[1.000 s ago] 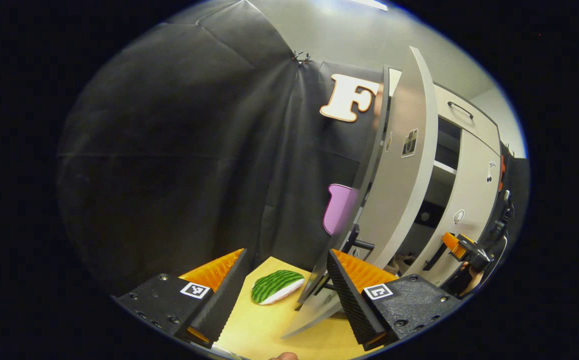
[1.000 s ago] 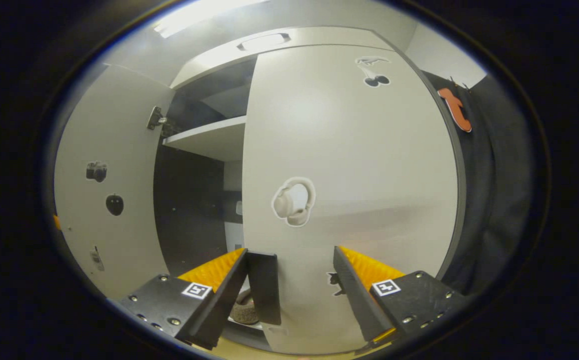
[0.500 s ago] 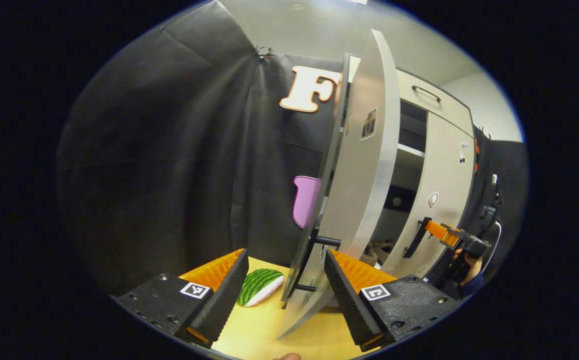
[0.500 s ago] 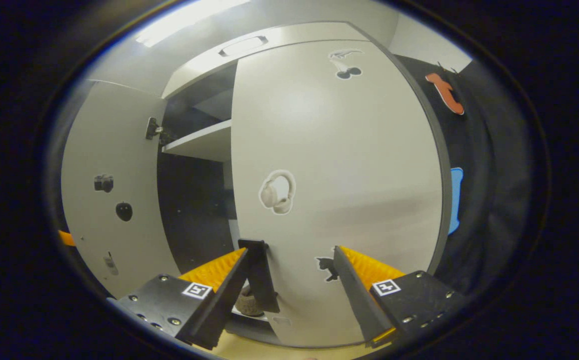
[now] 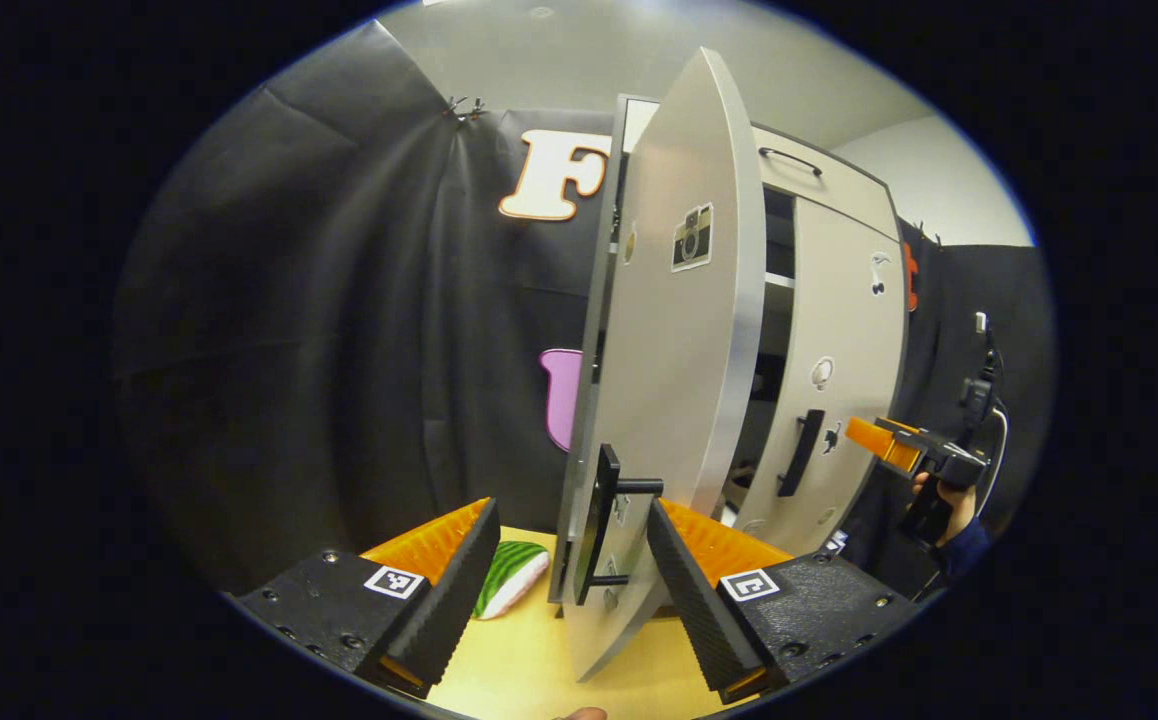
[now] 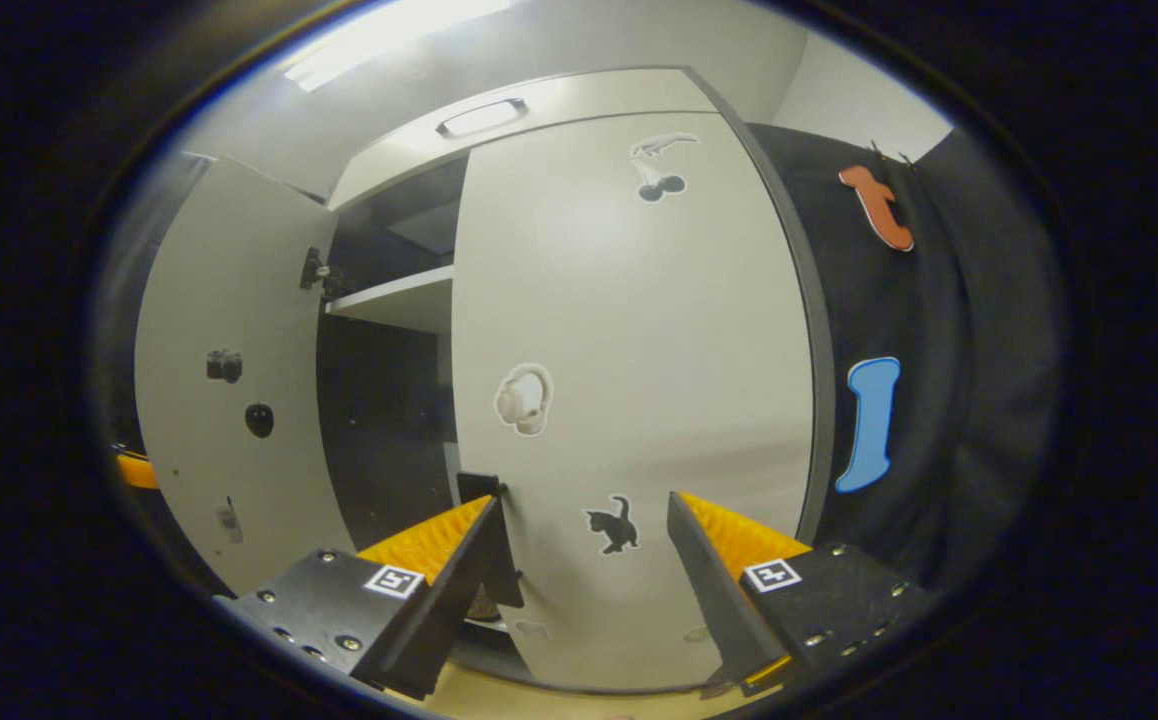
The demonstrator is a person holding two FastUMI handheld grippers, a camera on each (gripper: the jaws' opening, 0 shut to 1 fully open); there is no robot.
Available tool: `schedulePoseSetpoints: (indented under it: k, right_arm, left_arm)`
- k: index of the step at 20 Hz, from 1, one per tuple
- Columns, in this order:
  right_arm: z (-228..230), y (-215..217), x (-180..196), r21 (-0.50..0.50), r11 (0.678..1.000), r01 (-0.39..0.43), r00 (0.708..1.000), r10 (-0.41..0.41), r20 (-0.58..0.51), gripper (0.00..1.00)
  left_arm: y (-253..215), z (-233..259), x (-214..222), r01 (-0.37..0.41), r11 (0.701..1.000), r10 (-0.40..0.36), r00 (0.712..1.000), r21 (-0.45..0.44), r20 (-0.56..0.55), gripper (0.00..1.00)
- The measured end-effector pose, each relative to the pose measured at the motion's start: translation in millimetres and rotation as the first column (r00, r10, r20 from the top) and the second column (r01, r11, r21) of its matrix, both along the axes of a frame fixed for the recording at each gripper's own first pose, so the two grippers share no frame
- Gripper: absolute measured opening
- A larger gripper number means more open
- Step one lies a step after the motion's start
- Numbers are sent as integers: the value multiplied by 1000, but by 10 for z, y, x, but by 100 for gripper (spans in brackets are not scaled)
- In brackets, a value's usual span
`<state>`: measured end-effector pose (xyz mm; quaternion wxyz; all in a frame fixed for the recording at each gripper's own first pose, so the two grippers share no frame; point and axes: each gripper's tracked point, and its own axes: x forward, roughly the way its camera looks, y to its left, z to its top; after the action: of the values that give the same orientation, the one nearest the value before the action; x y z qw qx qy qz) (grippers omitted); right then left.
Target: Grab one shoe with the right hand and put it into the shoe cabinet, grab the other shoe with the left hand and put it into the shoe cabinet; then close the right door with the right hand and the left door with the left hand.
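The shoe cabinet has smooth, matt pale panels that look like laminated board. Its left door shows a faint satin sheen and carries a matt dark bar handle, probably metal or plastic. The right door is equally smooth, with flat paper-like stickers. The table top looks like smooth light wood. The left gripper has ribbed, rough-textured finger pads and grainy matt plastic housings.

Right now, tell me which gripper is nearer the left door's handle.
Left. The left gripper has the left door's handle between its open fingers; the right gripper sits off by the right door.
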<state>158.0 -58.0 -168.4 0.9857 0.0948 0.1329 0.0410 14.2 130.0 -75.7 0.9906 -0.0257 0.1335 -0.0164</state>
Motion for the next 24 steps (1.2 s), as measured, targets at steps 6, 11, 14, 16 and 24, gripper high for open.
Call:
schedulePoseSetpoints:
  k: [6,11,14,16,24]
  right_arm:
    - [-24,-159,-184,-22,999,26,999,-26,-21,100]
    - [-61,-385,-342,-23,997,74,996,-75,-38,100]
    - [-86,-513,-428,-18,994,105,993,-105,-46,100]
    - [-95,-618,-496,-25,992,124,991,-125,-47,100]
    - [-188,-1195,-764,-38,970,239,968,-241,-73,100]
  left_arm:
    - [-415,-89,146,117,993,-117,993,-12,-3,87]
    - [-581,-231,309,156,988,-155,988,25,-18,92]
    - [-788,-293,426,210,977,-211,977,-45,-19,92]
    - [-965,-356,492,259,962,-261,965,-89,-18,93]
    - [-1610,-583,1024,366,930,-366,930,-3,-12,94]
